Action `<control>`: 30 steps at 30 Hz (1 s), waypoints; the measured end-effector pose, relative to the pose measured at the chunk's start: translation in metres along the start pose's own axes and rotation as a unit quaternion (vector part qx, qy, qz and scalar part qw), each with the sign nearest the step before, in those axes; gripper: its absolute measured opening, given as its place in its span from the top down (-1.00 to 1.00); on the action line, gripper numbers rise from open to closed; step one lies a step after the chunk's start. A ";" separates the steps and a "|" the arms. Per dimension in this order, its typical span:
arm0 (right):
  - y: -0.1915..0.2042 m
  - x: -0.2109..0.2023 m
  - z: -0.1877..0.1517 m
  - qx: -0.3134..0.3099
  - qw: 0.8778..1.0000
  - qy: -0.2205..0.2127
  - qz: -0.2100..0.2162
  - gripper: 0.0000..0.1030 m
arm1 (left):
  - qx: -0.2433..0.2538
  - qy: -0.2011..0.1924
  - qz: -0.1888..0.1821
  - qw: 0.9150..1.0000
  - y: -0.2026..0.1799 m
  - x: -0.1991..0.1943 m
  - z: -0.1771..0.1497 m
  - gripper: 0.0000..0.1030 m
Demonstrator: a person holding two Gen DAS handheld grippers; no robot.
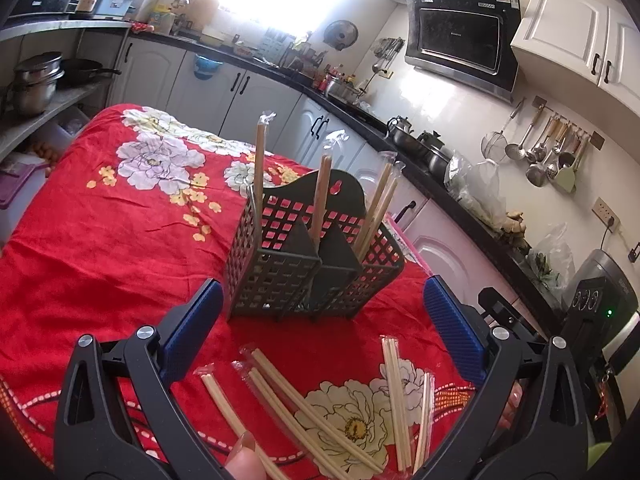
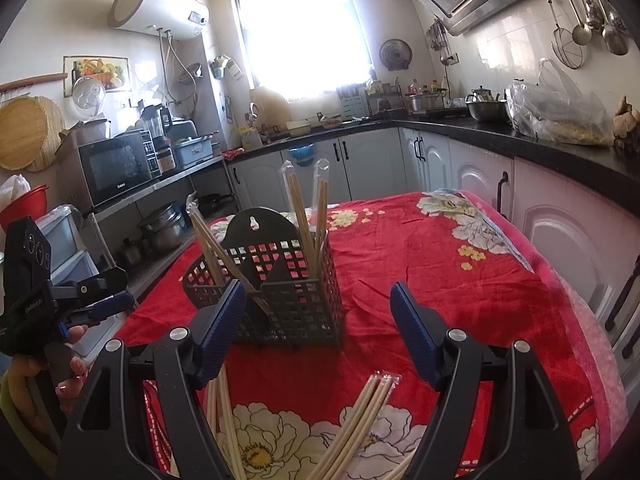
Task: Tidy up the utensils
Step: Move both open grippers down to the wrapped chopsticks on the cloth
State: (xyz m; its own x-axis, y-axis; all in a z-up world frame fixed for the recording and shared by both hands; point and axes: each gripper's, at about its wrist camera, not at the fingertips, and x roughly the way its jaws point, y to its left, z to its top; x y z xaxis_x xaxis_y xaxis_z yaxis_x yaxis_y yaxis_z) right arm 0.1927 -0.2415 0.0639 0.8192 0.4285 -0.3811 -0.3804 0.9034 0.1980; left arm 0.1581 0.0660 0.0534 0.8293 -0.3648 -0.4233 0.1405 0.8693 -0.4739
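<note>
Red floral cloth [image 1: 104,248] covers the table; dark plastic caddy [image 1: 308,264] stands upright on it, the landmark here. Wrapped chopsticks stand in the caddy [image 1: 320,196], split across its compartments, some leaning. Loose chopsticks [image 1: 304,404] lie flat on the cloth in front of the caddy, near side, in several scattered pairs still in clear sleeves. Left gripper [image 1: 320,316] hovers just in front of the caddy, above the loose chopsticks, jaws wide, nothing between the blue pads. Right gripper [image 2: 320,328] likewise in front of the caddy, jaws wide, empty; more loose pairs lie below it. A fingertip [image 1: 244,456] shows at the bottom edge of the left view. Behind the caddy: white cabinets [image 2: 360,160] under a black counter [image 2: 500,130], bright window [image 2: 304,32]. Right of the caddy in the left view: range hood [image 1: 460,40], hanging ladles [image 1: 552,152], pots on the counter. Left of the caddy in the right view: microwave [image 2: 116,168] on a shelf, water heater [image 2: 156,8] high on the wall, pots on a lower shelf.
</note>
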 end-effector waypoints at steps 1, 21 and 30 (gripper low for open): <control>-0.002 0.000 -0.001 0.000 1.000 0.001 0.000 -0.40 | 0.001 0.002 0.001 1.000 0.000 0.000 -0.001 -0.79; -0.019 0.005 -0.024 0.013 0.999 0.035 -0.017 -0.40 | 0.007 0.057 0.007 0.998 0.004 0.020 -0.030 -0.79; -0.030 0.014 -0.032 0.021 0.998 0.063 -0.023 -0.40 | 0.016 0.099 0.009 0.995 -0.002 0.041 -0.048 -0.79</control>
State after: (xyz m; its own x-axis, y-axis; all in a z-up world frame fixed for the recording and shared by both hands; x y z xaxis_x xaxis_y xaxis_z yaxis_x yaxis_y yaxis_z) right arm 0.2016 -0.2625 0.0236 0.7743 0.3877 -0.5002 -0.3229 0.9218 0.2146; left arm 0.1663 0.0332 0.0003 0.7101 -0.4045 -0.5764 0.1460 0.8853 -0.4415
